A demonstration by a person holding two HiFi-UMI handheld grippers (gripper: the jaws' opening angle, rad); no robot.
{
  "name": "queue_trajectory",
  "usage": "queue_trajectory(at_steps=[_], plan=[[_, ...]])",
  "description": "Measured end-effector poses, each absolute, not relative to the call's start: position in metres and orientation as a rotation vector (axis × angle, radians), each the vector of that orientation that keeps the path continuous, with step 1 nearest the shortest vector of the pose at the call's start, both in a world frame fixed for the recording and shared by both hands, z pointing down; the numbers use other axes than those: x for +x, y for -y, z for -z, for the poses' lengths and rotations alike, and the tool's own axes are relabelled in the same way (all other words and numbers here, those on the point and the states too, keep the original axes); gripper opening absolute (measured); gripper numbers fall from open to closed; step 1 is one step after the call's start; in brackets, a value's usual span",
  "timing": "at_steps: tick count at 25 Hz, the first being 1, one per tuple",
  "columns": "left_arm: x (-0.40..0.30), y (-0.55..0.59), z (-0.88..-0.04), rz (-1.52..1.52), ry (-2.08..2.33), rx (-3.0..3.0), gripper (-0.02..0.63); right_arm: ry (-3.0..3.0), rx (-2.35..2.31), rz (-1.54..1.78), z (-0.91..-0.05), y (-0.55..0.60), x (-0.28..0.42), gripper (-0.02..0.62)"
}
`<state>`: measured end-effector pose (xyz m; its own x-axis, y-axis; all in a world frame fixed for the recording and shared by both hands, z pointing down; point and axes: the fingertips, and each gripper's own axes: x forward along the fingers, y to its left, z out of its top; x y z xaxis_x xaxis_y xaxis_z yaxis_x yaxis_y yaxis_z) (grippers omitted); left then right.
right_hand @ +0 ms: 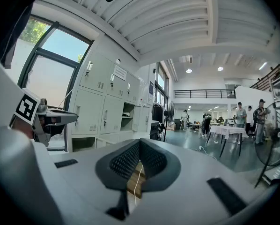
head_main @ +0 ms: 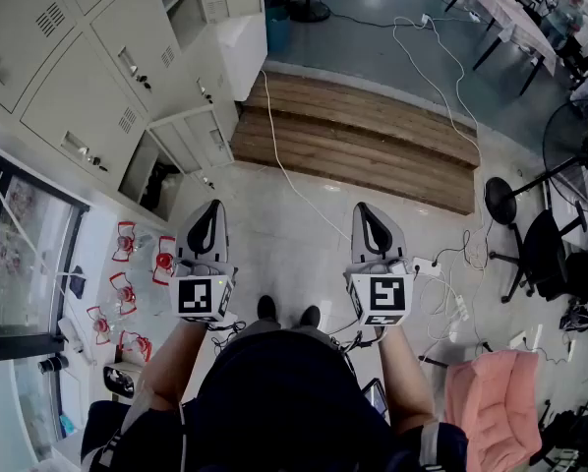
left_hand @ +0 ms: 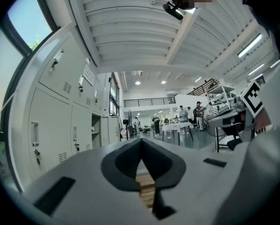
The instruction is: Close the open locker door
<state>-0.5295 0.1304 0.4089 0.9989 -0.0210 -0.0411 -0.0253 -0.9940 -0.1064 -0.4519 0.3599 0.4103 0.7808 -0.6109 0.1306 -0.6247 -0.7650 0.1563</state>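
A bank of pale grey lockers [head_main: 97, 77] runs along the left of the head view. One low compartment [head_main: 147, 177] stands open with a dark inside, and I cannot make out its door clearly. A second open compartment [head_main: 176, 3] with a shelf shows farther along the row. My left gripper [head_main: 213, 216] and right gripper [head_main: 371, 214] are held side by side in front of me, over the floor and to the right of the low opening. Both are shut and hold nothing. The right gripper view shows the low opening [right_hand: 84, 144] and a shelved one [right_hand: 128, 114].
A wooden step platform [head_main: 373, 136] lies ahead, with a white cable [head_main: 279, 155] running across it. A power strip [head_main: 427, 264], an office chair [head_main: 545, 254] and a fan stand [head_main: 500, 200] are to the right. Red-and-white objects [head_main: 127, 283] lie by the window at left. People stand far off by tables [left_hand: 177, 125].
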Motion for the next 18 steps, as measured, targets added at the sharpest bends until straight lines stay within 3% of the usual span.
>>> queue_trajectory(at_steps=[18], plan=[[-0.522,-0.142,-0.412,-0.039,0.011,-3.028,0.003,0.973,2.759,-0.11,-0.412,-0.362,-0.447,-0.003]])
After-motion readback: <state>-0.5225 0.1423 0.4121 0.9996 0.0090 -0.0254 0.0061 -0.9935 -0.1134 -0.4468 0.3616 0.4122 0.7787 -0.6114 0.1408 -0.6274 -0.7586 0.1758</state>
